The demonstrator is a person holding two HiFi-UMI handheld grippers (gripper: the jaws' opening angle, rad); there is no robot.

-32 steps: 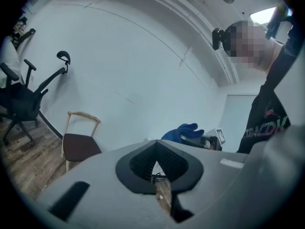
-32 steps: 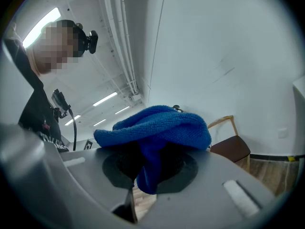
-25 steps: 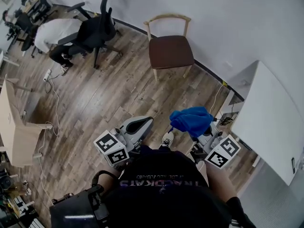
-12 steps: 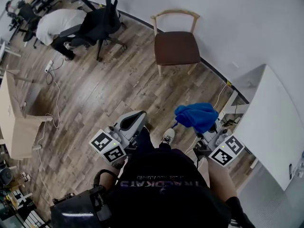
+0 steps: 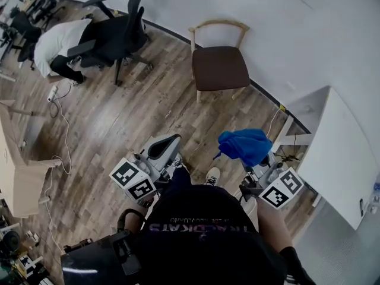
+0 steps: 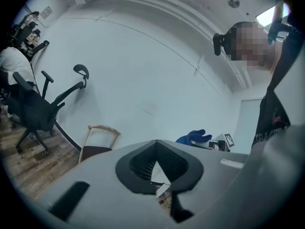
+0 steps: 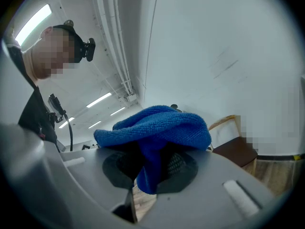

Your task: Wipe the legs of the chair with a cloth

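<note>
A wooden chair (image 5: 219, 65) with a brown seat stands against the white wall, well ahead of both grippers. Its legs show only as short stubs under the seat. My right gripper (image 5: 248, 154) is shut on a bunched blue cloth (image 5: 244, 145), which drapes over its jaws and hides the tips. In the right gripper view the cloth (image 7: 156, 127) fills the middle, with the chair (image 7: 234, 148) low at the right. My left gripper (image 5: 164, 148) is shut with nothing in it. The left gripper view shows the chair (image 6: 97, 144) and the cloth (image 6: 192, 138) beyond its jaws.
A black office chair (image 5: 121, 33) stands at the back left, with a person in a white top (image 5: 57, 42) bent over beside it. A white desk (image 5: 336, 156) is at the right, a cardboard box (image 5: 16, 174) at the left. Cables (image 5: 62, 126) trail over the wooden floor.
The head view has shifted a little. The left gripper has drifted slightly left and down in the picture. The right gripper still holds the cloth at about the same place.
</note>
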